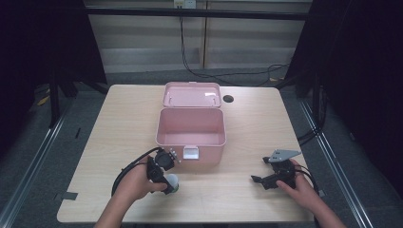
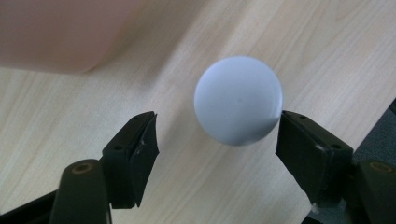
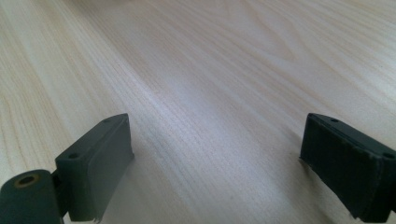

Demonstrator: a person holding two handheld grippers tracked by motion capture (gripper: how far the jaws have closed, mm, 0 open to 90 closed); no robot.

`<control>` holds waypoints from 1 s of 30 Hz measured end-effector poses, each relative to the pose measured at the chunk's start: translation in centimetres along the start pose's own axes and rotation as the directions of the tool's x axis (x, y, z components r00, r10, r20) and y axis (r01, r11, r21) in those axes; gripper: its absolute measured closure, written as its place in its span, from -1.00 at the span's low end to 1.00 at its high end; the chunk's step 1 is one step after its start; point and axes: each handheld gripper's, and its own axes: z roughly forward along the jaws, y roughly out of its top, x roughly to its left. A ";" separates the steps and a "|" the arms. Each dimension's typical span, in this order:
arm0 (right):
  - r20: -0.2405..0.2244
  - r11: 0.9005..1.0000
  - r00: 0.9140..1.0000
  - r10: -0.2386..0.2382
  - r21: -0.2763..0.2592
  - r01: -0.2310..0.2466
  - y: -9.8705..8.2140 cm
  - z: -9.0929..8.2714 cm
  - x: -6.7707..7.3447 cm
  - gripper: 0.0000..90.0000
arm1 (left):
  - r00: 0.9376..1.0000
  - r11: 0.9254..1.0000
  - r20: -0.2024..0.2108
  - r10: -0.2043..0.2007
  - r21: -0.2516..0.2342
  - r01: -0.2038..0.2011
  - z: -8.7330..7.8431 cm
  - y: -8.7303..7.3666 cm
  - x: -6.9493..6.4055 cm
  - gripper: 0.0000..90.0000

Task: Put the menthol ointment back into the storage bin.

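While spread around a pale round ball (image 2: pixel 238 106), left tool (image 2: pixel 217 149) open, one pad touching it. Right tool (image 3: pixel 215 163) open over bare wooden counter (image 3: pixel 210 70), lower right of the high view.

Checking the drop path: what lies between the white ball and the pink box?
Only bare table separates the white ball from the pink box, seen in the high view.

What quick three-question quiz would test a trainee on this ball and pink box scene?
1. True or false: the pink box has its lid open.
2. The white ball is: A inside the box; B between the left gripper's fingers; C on the lid.
3. Fill in: the right gripper's fingers hold ____.
Key: 1 true; 2 B; 3 nothing.
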 end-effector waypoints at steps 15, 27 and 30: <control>0.000 1.000 1.000 0.000 0.000 0.000 0.0 0.0 0.0 -0.81 | 0.999 1.000 0.041 0.002 0.025 -0.003 0.7 1.6 -0.3 0.03; 0.000 1.000 1.000 0.000 0.000 0.000 0.0 0.0 0.0 -0.81 | 0.995 0.997 0.081 -0.056 0.050 0.052 -1.4 1.8 -0.1 0.12; 0.000 1.000 1.000 0.000 0.000 0.000 0.0 0.0 0.0 -0.81 | 0.993 0.997 0.096 -0.065 0.057 0.060 -2.2 1.9 0.0 0.12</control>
